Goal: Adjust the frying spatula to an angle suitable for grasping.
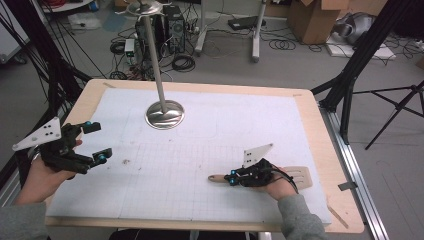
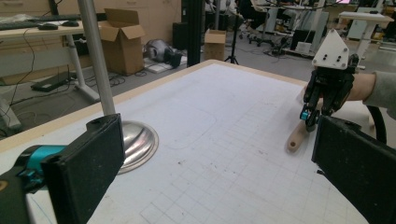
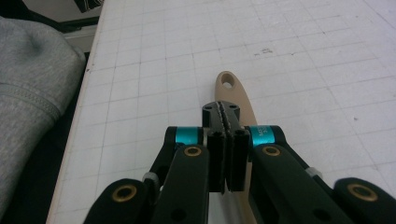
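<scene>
A wooden spatula (image 1: 292, 176) lies flat on the white gridded mat (image 1: 200, 160), near the front right corner of the table (image 1: 330, 150). It is made of pale, light-brown wood. Its handle is long and slim, and the rounded end of the handle has a small oval hole (image 3: 227, 84). The other end is a wide flat blade (image 1: 301, 175) with some long slots cut through it; in the high view these slots are small, so I cannot count them surely. The handle points to the left of the table, and the blade is toward the right edge. The right gripper (image 3: 226, 122) is directly over the handle, with its jaws pressed together and nothing between them; whether the tips touch the wood I cannot tell. The left gripper (image 1: 95, 142) is well apart, above the left edge of the mat, and its jaws stand wide with nothing in them. A metal stand (image 1: 164, 114) with a round shiny base and a thin upright pole stands at the far middle of the mat.
</scene>
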